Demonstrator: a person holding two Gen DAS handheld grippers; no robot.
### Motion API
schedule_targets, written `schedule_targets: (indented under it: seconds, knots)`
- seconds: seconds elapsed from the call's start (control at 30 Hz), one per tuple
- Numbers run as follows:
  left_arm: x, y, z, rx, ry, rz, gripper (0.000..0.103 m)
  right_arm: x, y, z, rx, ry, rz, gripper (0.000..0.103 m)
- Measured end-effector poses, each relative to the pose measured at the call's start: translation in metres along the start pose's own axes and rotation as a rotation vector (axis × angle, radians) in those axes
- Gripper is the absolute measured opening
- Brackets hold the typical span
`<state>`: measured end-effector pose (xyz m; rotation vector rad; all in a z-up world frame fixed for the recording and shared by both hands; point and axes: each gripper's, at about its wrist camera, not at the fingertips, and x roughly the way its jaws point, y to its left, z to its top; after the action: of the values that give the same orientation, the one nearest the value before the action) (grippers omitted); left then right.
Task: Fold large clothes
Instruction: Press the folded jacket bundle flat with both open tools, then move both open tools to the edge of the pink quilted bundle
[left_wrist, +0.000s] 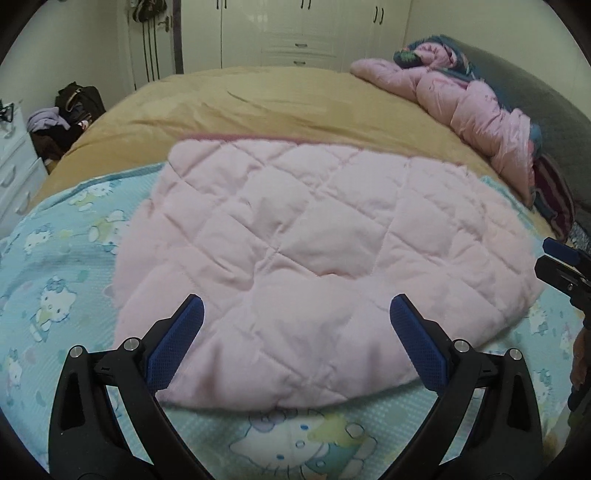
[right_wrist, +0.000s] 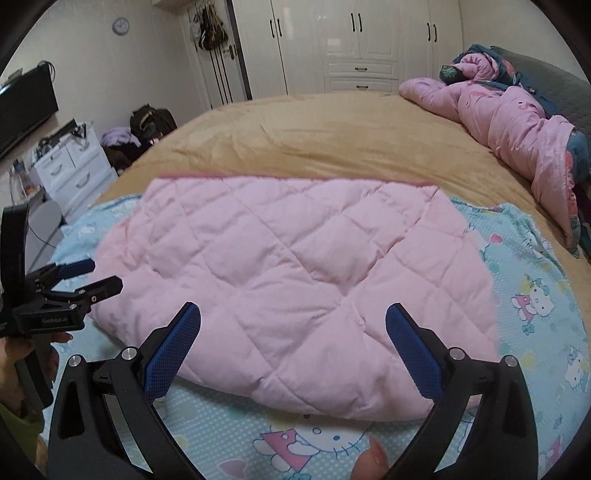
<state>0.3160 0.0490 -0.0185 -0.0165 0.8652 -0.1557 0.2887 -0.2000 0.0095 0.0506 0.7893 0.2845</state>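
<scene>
1. On the bed (left_wrist: 258, 107), over the cartoon sheet (left_wrist: 62, 266), lies the pink quilted garment (left_wrist: 303, 236), already a flat oblong with its near edge just ahead of both my grippers
2. My left gripper (left_wrist: 295, 325) stands wide, nothing between its pads; my right gripper (right_wrist: 293, 330) is wide too and empty (neither touches cloth, as far as I can tell)
3. As I judge it, the step in hand is the next fold: each gripper should take one near corner, biting through all layers of padding so none slips
4. I would lift both corners level and together, carry them to the far edge, and lay them down square, since puffy quilting tends to spring back
5. Count: one quilted garment before me, one pink coat (right_wrist: 517, 122) heaped by the headboard, one cartoon sheet, two grippers, four blue pads (right_wrist: 173, 354)
</scene>
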Motion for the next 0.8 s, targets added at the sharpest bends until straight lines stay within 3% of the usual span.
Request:
schedule_targets:
  seconds: [0.37,0.8]
  knots:
    - [-0.065,-0.005,-0.002,-0.005,-0.107,-0.040,0.095,-0.061,0.009,0.000,0.013,-0.079,0.062,0.099]
    - [-0.096,0.036,-0.003,-0.058,-0.174,0.063,0.095,-0.111,-0.017,0.006,0.040,-0.174,0.026,0.099]
